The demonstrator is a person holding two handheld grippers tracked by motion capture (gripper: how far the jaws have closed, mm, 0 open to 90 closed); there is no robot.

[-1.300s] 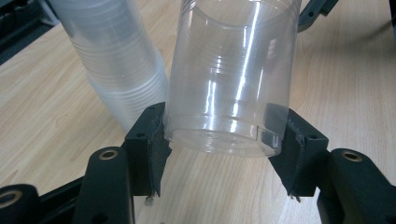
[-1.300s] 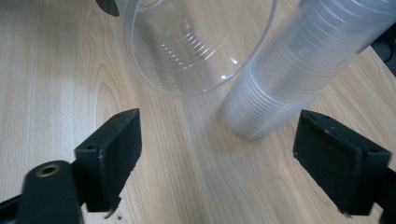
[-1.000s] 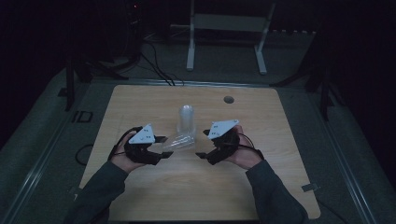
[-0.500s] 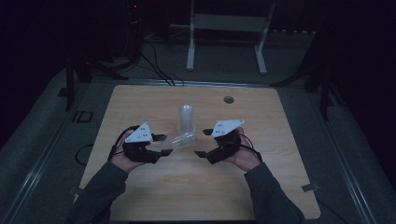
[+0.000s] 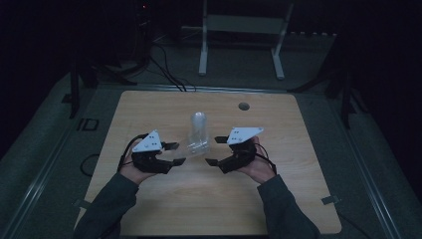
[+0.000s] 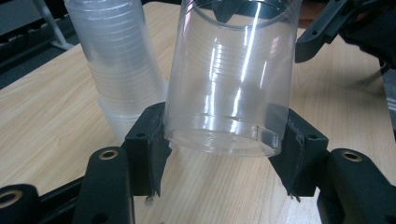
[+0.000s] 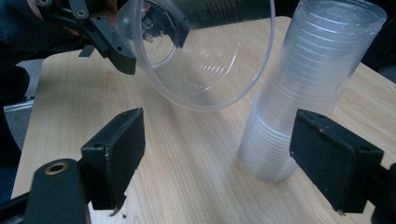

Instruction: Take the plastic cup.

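Hardly anything has shifted since the earlier frame: both hands sit where they were, and the single cup (image 6: 231,88) lies at much the same slant. Only the right tool (image 5: 213,151) differs; its jaws have just been closing a little, yet they stand wide with nothing between the pads.

Nearest us, the left tool (image 5: 177,153) is clamped on the cup's base, one pad on each side. The cup is tipped off the bench (image 5: 149,109), its mouth toward the right tool.

We judge the step to be carrying this one cup clear of the stack of cups (image 5: 199,124) just beyond it. To do that well, we squeeze lightly, since a thin clear wall probably buckles. We also draw the cup away from the stack without brushing it, as the tall stack could topple. If the right tool helps, we bring it to the rim squarely.
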